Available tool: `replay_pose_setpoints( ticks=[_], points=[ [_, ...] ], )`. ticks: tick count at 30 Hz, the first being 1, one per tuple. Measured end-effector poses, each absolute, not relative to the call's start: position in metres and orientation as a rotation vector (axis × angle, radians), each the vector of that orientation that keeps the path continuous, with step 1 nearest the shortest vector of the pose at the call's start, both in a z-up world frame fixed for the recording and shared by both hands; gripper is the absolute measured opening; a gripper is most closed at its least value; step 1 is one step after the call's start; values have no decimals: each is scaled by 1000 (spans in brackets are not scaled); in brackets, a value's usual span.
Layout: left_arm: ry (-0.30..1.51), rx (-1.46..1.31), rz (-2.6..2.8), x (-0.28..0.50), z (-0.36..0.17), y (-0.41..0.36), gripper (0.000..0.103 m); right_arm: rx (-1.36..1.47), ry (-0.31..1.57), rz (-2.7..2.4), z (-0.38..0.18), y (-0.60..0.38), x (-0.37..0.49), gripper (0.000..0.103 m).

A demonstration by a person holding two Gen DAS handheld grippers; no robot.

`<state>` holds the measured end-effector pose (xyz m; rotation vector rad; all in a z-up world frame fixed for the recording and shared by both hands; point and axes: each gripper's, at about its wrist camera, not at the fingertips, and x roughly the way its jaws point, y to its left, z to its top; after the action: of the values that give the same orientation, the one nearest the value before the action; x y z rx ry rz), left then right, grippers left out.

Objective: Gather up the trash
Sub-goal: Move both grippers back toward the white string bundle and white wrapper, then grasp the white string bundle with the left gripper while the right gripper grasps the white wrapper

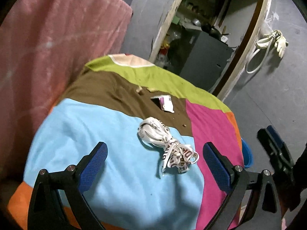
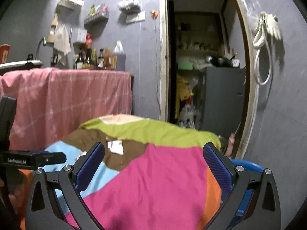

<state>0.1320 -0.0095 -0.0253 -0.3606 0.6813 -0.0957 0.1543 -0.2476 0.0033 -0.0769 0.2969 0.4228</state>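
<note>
A crumpled white plastic bag with red lettering [image 1: 153,132] lies on the light-blue patch of a table cloth of many colours [image 1: 115,172]. My left gripper [image 1: 155,146] hovers over it, open, its blue pads on either side and clear of the bag. Farther back, on the brown patch, lie a torn white and purple wrapper [image 1: 165,103], a small tan scrap [image 1: 139,90] and some crumbs. My right gripper [image 2: 153,145] is open over the pink patch [image 2: 163,172] with nothing between its fingers. The wrapper [image 2: 116,146] shows ahead and to its left.
A counter draped in pink cloth [image 2: 67,99] with bottles on it stands left of the table. Behind is an open doorway with a grey cabinet [image 2: 222,95]. A hose and gloves [image 2: 266,28] hang on the wall. Something blue [image 1: 247,153] sits past the table's right edge.
</note>
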Motion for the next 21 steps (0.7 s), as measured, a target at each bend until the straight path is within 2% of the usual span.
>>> replay_pose_setpoints(
  ticks=[2,4,9,13,19,21],
  points=[
    [717,-377,-102,142,-29,-10,86,-78,331,427,-2,-248,161,103],
    [753,-390,-108,152,-33,-11,74,-73,372,427,-8,-248,168,103],
    [823,-399,-122,169,-40,-16,60,-97,451,429,-20,-247,182,103],
    [837,-379,-125,178,-39,-17,40,-94,506,446,-28,-243,194,103],
    [869,-374,-114,196,-40,-7,25,-88,587,493,-34,-230,217,102],
    [865,-366,-111,202,-39,0,24,-90,614,509,-35,-224,226,97]
  ],
)
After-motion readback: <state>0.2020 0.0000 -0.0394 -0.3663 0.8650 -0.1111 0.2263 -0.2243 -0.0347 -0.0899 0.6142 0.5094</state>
